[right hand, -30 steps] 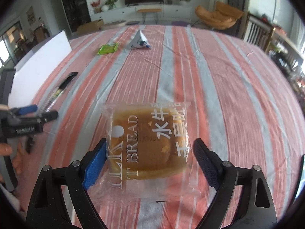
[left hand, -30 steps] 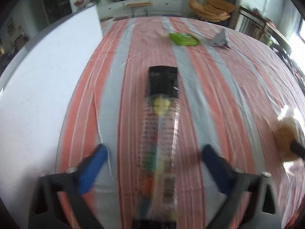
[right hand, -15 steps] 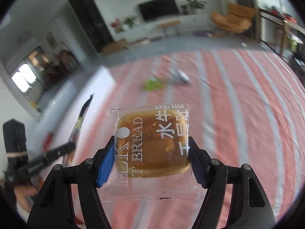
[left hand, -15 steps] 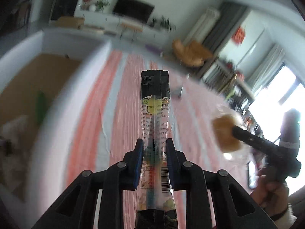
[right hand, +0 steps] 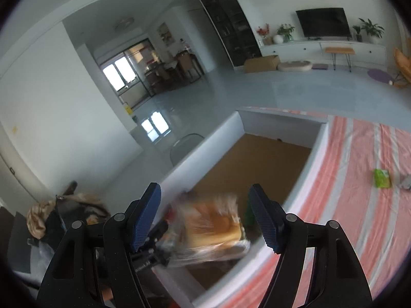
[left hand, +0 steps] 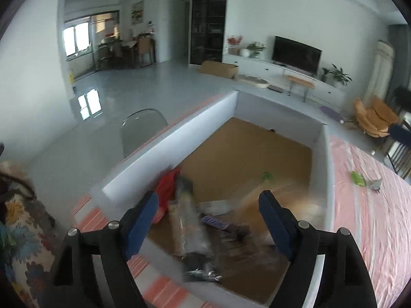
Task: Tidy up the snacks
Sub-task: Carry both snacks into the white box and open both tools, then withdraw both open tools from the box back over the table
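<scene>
Both snacks over the white box, blurred.
My left hand-held gripper (left hand: 208, 220) has just opened wide, stick pack (left hand: 191, 231) loose between jaws; right hand-held gripper (right hand: 205, 218) wide, bread pack (right hand: 215, 223) unpressed, over box (left hand: 164, 138).

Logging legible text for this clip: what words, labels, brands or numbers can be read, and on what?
None can be read.
Clear-wrapped bread packet above the white-walled cardboard box: print smeared by motion.
Long clear-and-black snack tube: blurred.
Green packet on the striped tablecloth: too small.

Far half of white box (left hand: 319, 138) bare; near end snack-cluttered (left hand: 195, 220).
</scene>
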